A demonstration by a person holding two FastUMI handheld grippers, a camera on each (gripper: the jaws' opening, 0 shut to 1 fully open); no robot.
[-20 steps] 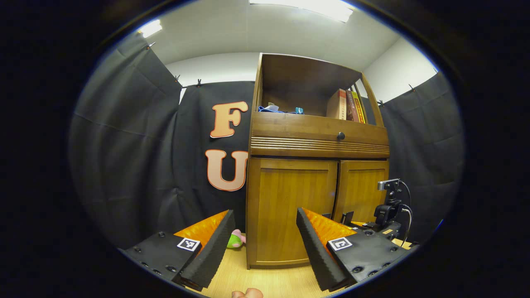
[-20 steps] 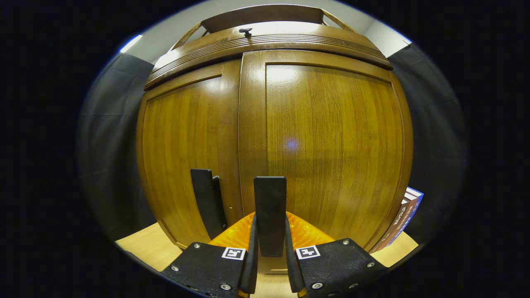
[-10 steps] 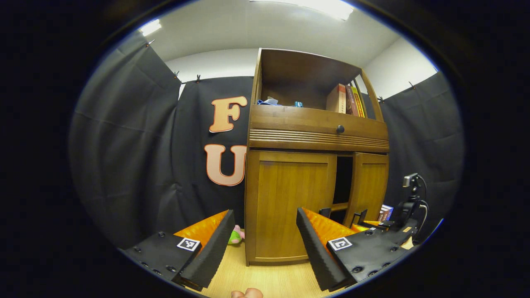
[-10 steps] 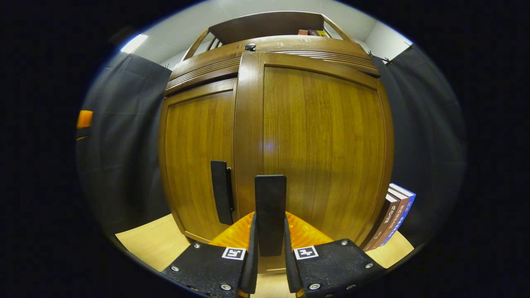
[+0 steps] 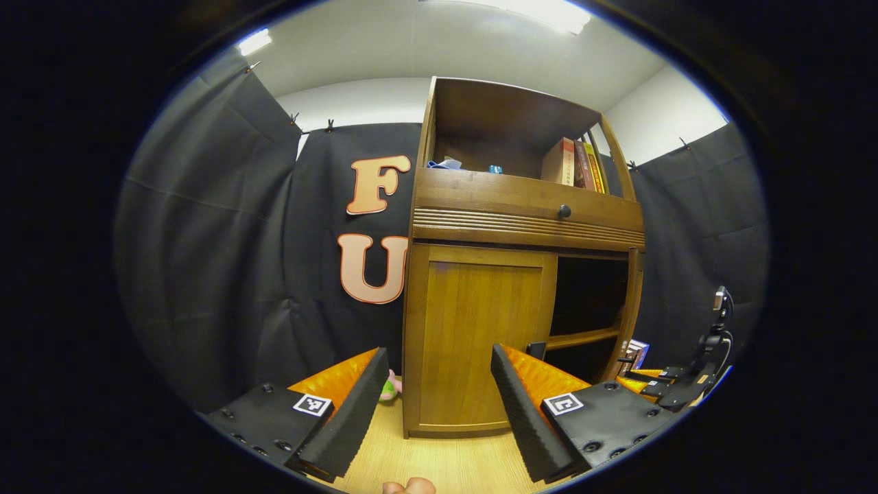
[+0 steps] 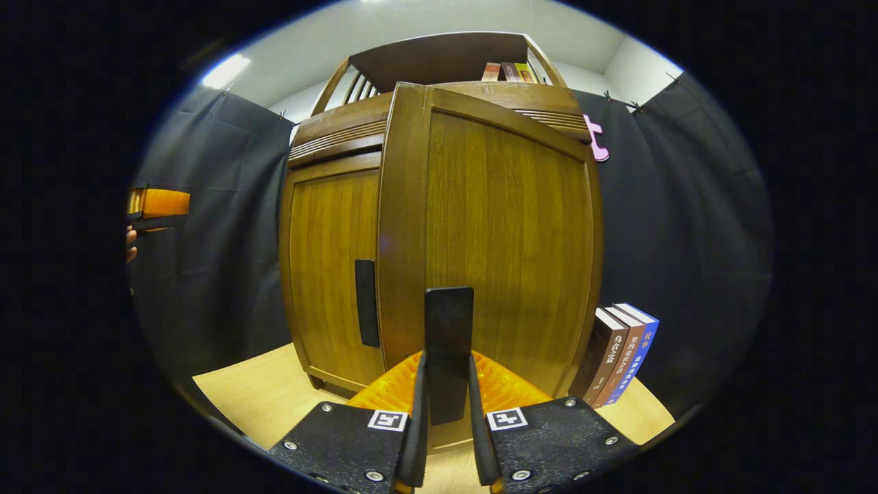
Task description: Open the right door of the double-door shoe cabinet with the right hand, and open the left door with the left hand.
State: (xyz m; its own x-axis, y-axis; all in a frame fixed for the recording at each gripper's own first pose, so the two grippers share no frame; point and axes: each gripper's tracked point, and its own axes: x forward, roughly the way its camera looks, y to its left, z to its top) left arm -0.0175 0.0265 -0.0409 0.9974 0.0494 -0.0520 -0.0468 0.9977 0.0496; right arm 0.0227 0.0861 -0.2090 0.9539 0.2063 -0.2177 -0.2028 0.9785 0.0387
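1. We cannot see inside the shoe cabinet (image 5: pixel 521 226); its open right half is dark.
2. The right door (image 6: pixel 504 240) hides the cabinet's interior in the right gripper view.
3. The book (image 6: pixel 607 357) spines' lettering is too small to make out.

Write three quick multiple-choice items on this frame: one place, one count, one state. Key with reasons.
1. Where is the right gripper?
A. On the drawer knob
B. On the handle of the right door
C. On the floor
2. How many books stand on the floor beside the cabinet?
A. Two
B. Three
C. Five
3. What state is the left door in?
A. Shut
B. Half open
C. Taken off

Key:
1. B, both fingers press on the dark vertical handle of the swung-out door.
2. B, three spines show side by side in the right gripper view.
3. A, it sits flush in the frame, with the open left gripper held off it.
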